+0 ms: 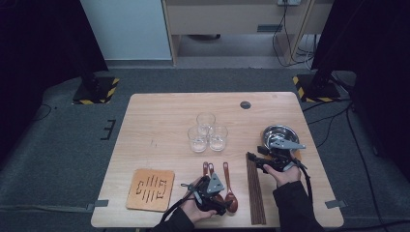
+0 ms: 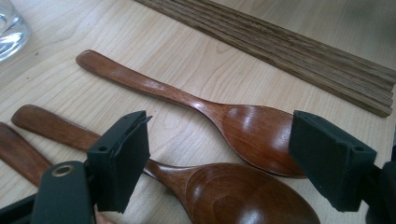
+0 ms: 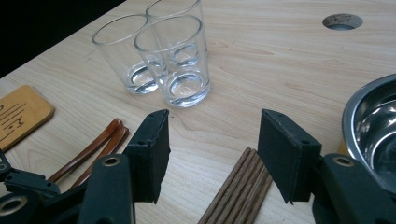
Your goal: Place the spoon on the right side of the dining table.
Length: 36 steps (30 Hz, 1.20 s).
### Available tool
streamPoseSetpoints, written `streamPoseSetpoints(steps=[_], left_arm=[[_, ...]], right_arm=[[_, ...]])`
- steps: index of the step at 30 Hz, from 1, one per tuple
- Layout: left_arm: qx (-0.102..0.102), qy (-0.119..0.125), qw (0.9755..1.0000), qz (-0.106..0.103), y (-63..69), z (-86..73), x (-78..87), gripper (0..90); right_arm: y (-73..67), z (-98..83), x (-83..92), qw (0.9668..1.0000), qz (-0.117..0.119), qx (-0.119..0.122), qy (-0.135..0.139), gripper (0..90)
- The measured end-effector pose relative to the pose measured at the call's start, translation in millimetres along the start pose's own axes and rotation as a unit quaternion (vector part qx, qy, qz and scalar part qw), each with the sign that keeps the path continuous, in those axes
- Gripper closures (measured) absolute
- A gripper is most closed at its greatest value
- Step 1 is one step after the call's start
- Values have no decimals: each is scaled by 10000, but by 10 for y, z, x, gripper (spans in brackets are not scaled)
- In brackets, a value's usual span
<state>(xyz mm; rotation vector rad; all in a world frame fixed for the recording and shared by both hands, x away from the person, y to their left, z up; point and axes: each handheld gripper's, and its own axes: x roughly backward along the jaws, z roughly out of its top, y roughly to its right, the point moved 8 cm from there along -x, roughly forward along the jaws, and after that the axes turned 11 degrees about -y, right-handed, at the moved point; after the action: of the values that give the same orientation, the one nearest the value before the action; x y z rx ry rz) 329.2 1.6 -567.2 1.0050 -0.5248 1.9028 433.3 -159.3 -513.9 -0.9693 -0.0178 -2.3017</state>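
Wooden spoon (image 2: 243, 196) flat on the table (image 2: 196, 51), near its front edge, beside two more spoons: light, stiff, smooth-lacquered (probably slippery at the bowl). Best taken across the narrow neck just behind the bowl, not over the rounded bowl itself. Left gripper (image 2: 219, 154) low over it, tipped downward, fingers apart, straddling neck and bowl without pressing. Right gripper (image 3: 212, 149) poised above the chopstick bundle (image 3: 238, 191), fingers apart, gripping nothing.

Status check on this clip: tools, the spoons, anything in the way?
Left tool open, jaws straddling the near spoon, not gripping. Right tool open above the chopsticks. Second spoon lies close alongside.
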Motion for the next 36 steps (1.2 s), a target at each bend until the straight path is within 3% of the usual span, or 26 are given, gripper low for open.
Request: streamPoseSetpoints(steps=[10, 15, 31, 36], left_arm=[[-74, -128, 9999, -76, 53, -17, -78, 196], [-102, -160, 9998, -111, 65, -28, -111, 196], [-263, -192, 9995, 29, 103, -23, -175, 202], [-222, -144, 9996, 43, 104, -28, -183, 203]], right_arm=[[-143, -14, -149, 9997, 191, 86, -157, 446], [-169, -35, -196, 9994, 312, -5, -177, 447], [-377, -129, -400, 9966, 639, 94, -516, 451], [-439, -168, -453, 9946, 796, 112, -652, 456]])
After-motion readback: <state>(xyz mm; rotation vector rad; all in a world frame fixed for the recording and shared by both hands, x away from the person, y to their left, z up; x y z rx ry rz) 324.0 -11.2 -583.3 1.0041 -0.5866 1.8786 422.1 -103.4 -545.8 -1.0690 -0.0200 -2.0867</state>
